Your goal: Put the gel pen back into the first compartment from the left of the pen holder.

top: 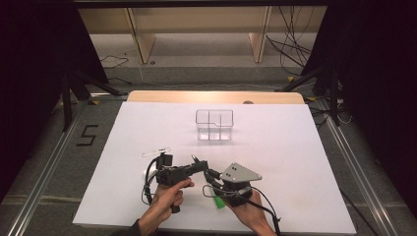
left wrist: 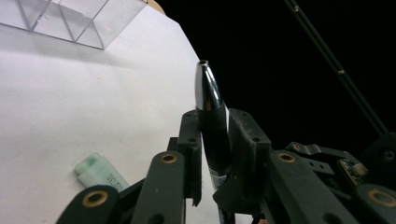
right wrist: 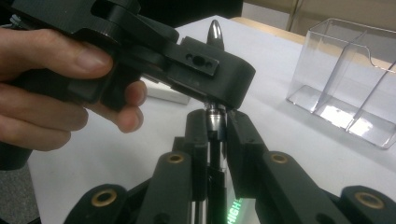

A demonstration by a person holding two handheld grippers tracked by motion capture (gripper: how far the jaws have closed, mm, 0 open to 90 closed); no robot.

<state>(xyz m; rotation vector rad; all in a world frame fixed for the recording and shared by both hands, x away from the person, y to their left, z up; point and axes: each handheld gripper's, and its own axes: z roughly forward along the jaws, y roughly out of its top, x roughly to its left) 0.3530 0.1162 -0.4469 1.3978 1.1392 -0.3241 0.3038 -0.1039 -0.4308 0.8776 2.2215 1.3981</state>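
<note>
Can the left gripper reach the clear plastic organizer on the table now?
Probably not yet: the left gripper and the right gripper both clamp the pen. The table toward the organizer is free.

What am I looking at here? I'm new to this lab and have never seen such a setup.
A person sits at a white table and holds a hand-operated two-jaw tool in each hand. One picture comes from a fixed camera above; the other two come from cameras riding on each tool, looking along its black jaws. The left tool and the right tool are both shut on the same black pen with a chrome tip, each gripping a different part of it. On the table stand a clear divided box and, nearer the hands, a green marker and a small white piece.
</note>
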